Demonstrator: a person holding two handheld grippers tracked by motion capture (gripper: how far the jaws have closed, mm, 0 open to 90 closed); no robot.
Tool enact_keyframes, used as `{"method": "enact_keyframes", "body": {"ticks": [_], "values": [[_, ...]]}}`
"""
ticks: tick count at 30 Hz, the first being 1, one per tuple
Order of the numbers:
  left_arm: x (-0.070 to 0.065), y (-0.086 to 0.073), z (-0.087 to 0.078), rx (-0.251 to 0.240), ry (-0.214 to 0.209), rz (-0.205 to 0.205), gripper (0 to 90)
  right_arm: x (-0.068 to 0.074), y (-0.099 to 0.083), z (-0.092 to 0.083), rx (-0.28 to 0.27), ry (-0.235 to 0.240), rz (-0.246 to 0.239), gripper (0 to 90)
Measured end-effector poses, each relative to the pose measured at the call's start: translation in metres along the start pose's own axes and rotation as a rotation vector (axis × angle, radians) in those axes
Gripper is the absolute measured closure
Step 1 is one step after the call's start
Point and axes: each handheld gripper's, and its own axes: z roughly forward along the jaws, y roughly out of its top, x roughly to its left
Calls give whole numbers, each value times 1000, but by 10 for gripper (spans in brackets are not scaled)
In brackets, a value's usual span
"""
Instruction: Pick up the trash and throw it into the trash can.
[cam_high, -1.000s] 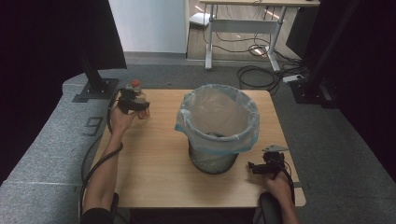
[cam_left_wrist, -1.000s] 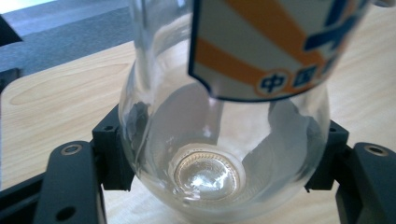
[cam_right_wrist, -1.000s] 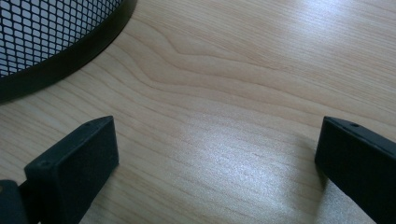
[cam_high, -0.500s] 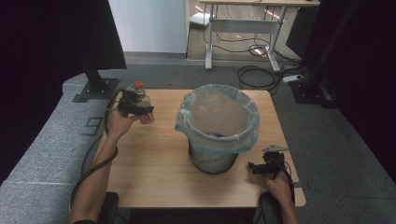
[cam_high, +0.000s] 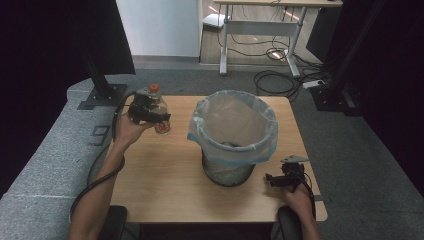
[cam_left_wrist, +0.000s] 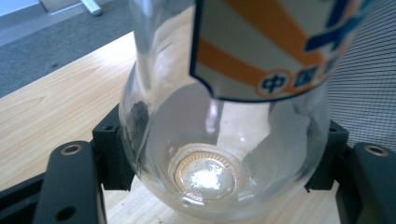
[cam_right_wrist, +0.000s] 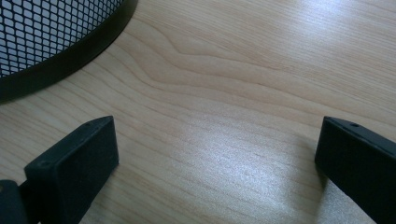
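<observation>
While the left gripper is clamped on a clear glass bottle with an orange cap and an orange-and-blue label, it holds the bottle off the wooden table, left of the lined wire-mesh trash bin and near its rim height, probably so the bottle can clear the rim and drop in. In the left gripper view the two black jaws press on opposite sides of the bottle's rounded lower body, low on the widest part, which likely keeps the smooth glass from slipping. Bottle looks empty, tilted a bit, cap end away from the person. Bin sits mid-table with a pale blue plastic bag folded over its rim, mouth open upward, so a drop from above should land inside; something dark lies at the bottom, can't tell what. Right gripper rests low at the table's near right corner, just beside the bin base, jaws apart and nothing between them; right gripper view shows bare wood and the mesh bin's black base ring. It seems parked out of the way.
</observation>
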Motion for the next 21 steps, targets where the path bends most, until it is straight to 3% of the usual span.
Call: {"method": "enact_keyframes", "body": {"ticks": [8,21], "values": [[-19,17,-15,16,-36,56,278,1,0,0,1,4,-1,0],[-39,42,-44,11,-74,95,279,1,0,0,0,3,-2,0]]}}
